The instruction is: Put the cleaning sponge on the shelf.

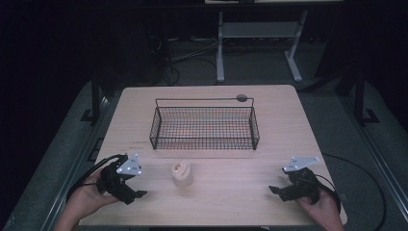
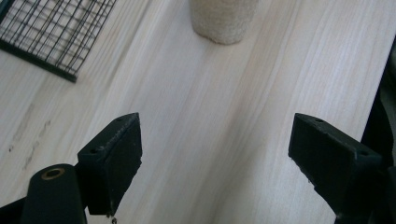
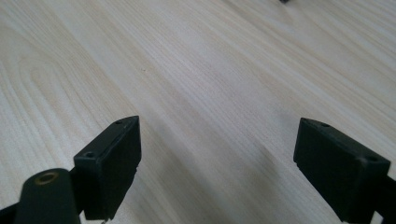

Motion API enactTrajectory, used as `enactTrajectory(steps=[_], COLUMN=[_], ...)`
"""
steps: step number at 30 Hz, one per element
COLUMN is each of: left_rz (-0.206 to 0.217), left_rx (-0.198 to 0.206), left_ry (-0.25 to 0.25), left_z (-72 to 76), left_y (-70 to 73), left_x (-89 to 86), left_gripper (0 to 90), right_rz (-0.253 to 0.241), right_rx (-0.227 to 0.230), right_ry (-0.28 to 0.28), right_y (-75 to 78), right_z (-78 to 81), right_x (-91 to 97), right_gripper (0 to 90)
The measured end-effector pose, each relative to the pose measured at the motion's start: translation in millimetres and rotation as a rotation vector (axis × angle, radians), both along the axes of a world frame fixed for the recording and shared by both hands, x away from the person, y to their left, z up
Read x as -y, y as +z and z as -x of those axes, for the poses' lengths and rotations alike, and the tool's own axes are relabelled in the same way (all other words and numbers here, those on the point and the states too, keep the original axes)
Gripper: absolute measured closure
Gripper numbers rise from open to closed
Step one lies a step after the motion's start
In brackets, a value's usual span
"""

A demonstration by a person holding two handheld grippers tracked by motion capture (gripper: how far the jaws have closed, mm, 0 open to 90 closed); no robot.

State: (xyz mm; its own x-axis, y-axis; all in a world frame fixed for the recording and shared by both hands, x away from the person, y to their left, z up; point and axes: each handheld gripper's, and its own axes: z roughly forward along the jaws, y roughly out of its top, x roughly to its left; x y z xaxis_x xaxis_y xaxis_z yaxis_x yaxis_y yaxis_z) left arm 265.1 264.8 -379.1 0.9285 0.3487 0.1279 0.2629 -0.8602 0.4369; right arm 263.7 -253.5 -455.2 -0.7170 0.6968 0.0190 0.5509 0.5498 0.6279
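- One black wire basket (image 1: pixel 204 126) sits on the far half of the desk (image 1: pixel 231 192). Nothing can be seen lying in it, only the desk wood through its mesh.
- One small cream cup thing (image 1: pixel 182 173) stands on the desk just in front of the basket, a bit left of the middle. It stands upright, with its open top facing up. What is inside the top is too small to tell.
- Lots of bare wood lies between the cup thing and each gripper, and the near edge of the desk is close to both hands.
- The left gripper (image 1: pixel 138 194) is low by the near left corner. Its jaws are spread wide with nothing between them, and they aim toward the cup thing (image 2: pixel 224 18).
- The right gripper (image 1: pixel 273 189) is by the near right corner. Its jaws are spread wide too, over bare wood, holding nothing.
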Motion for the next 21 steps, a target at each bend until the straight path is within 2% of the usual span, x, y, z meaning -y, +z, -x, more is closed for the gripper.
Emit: enactTrajectory(steps=[12,21], left_rz=[-0.020,-0.049], left_rx=[-0.018,-0.029], left_ry=[-0.047,-0.074], left_z=[-14.9,-23.2], left_y=[5.9,10.7], left_x=[22.6,38.0], left_gripper=[16.7,16.7], right_rz=[0.002,0.002], right_rx=[-0.001,-0.002], right_ry=[0.005,0.007], right_y=[1.2,0.9], right_z=[0.1,-0.7], right_x=[-0.6,-1.3], right_gripper=[14.6,14.6])
